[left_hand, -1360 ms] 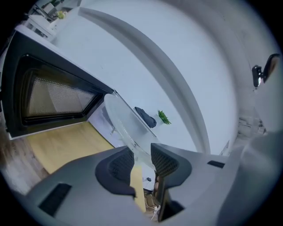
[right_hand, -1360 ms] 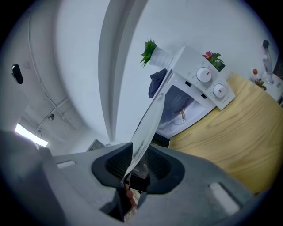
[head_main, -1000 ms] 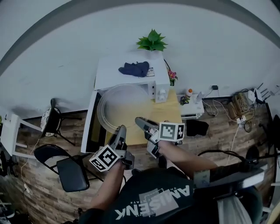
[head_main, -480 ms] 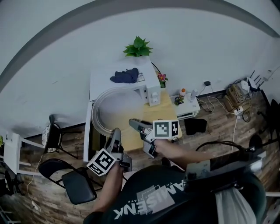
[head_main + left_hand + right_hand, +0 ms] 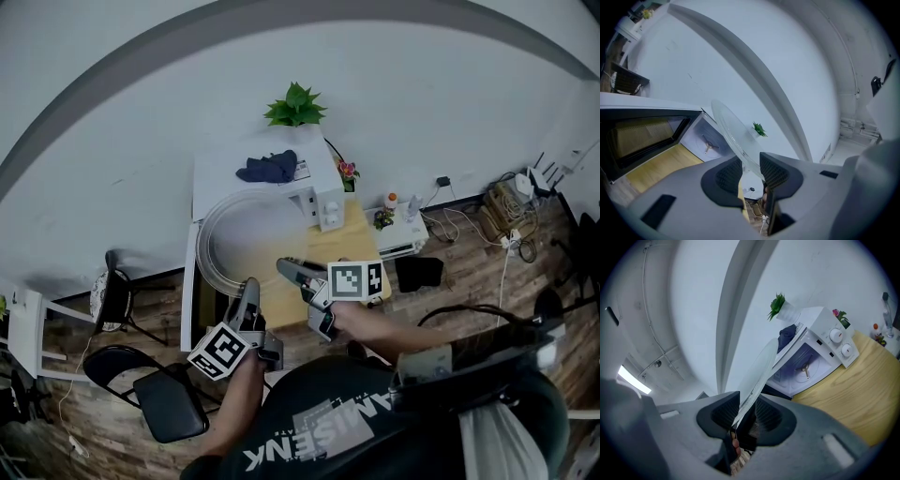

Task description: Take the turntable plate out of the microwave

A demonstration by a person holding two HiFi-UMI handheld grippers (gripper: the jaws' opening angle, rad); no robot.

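The round glass turntable plate (image 5: 246, 239) is out of the white microwave (image 5: 314, 192) and hangs in front of its open cavity, tilted. My left gripper (image 5: 251, 286) is shut on the plate's near left rim, and my right gripper (image 5: 286, 267) is shut on its near right rim. In the left gripper view the plate (image 5: 733, 133) runs edge-on between the pads of that gripper (image 5: 751, 165). In the right gripper view the plate (image 5: 761, 366) also stands edge-on in the gripper (image 5: 746, 411). The empty cavity with its roller hub (image 5: 805, 369) shows behind.
The microwave door (image 5: 190, 281) hangs open to the left. A dark cloth (image 5: 269, 166) and a potted plant (image 5: 295, 103) sit on the microwave. It stands on a wooden table (image 5: 361, 248). Black chairs (image 5: 155, 394) stand at left; cables lie on the floor at right.
Only the head camera's framing has shifted a little. The plate and both grippers keep the same hold and place.
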